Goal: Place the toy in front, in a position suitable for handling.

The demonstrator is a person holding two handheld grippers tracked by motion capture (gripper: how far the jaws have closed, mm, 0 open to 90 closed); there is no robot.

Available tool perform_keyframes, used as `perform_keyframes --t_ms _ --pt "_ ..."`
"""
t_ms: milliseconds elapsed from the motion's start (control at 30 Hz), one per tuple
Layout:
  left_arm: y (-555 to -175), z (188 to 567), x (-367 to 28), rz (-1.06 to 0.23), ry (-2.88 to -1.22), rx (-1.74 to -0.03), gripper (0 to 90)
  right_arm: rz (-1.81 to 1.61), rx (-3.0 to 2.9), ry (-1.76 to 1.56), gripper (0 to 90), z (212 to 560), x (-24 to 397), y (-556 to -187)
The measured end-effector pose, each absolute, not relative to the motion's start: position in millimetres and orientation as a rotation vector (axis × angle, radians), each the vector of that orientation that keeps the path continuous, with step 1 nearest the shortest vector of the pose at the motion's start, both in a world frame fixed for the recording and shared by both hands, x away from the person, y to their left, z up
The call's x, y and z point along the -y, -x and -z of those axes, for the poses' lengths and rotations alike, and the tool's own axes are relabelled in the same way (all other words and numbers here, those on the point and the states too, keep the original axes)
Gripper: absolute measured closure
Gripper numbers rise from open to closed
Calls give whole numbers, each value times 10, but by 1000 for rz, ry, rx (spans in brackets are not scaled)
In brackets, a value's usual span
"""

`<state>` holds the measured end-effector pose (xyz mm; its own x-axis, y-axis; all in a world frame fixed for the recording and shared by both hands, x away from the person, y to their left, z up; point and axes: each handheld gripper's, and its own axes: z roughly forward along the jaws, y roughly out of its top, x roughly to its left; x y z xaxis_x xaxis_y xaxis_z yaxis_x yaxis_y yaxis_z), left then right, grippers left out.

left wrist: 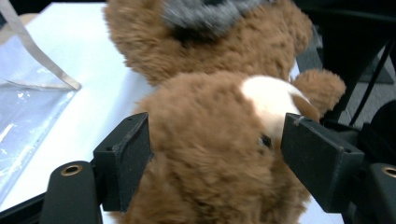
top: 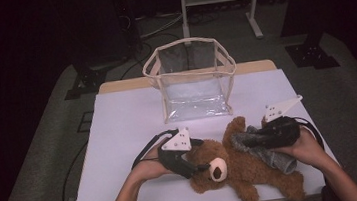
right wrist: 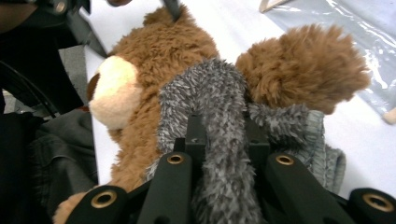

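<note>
Both grippers are on the bear right now. My left gripper [top: 204, 168] has its jaws spread wide around the teddy bear's [top: 234, 167] head, one pad against each furry side, so the head is clamped between them; in the left gripper view the cream snout [left wrist: 271, 100] sits just inside the far jaw. My right gripper [right wrist: 219, 135] is pinched nearly closed on a fold of the grey fuzzy garment [right wrist: 219, 107] that drapes over the bear's chest and arm.

As I read it, I am working that garment along the bear's body, whether on or off I cannot tell. The bear lies on its back near my edge of the white table [top: 128, 121], with the clear plastic bag [top: 192, 79] standing well apart behind it.

To do this well, I should keep the head steady as an anchor and pull only with the right, following the line of the arm rather than dragging sideways. The fabric is stretchy and fluffy, so a thin pinch may slip; a deeper bite near the cuff would hold better. Pulling too hard could roll the bear toward the table edge.
</note>
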<state>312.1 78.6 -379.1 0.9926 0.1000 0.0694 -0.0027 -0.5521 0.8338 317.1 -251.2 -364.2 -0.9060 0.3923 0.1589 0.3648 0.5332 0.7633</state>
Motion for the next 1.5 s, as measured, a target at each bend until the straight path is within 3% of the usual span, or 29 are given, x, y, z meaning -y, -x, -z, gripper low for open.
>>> perform_keyframes --t_ms 233,667,800,900,1000,1333,1500 --pt "-3166 3784 -816 -105 -2135 -112 201 -1379 -2707 -629 773 3693 2535 -2958" --pt "-3262 3930 -609 115 -2148 -160 187 -1416 -2702 -599 776 3757 2574 -2810" --pt "-3264 3971 -529 170 -2162 -156 237 -1439 -2698 -598 775 3778 2590 -2793" --pt "-3244 3936 -551 132 -2190 -151 437 -1451 -2687 -606 774 3784 2602 -2787" --pt "-3225 3866 -565 62 -2211 -129 538 -1463 -2658 -617 772 3768 2604 -2795" --pt "-3410 3561 -700 -134 -2286 -102 572 -1516 -2612 -618 773 3707 2399 -2937" --pt "-3422 3585 -851 -143 -2313 -113 560 -1513 -2630 -579 774 3742 2159 -2985"
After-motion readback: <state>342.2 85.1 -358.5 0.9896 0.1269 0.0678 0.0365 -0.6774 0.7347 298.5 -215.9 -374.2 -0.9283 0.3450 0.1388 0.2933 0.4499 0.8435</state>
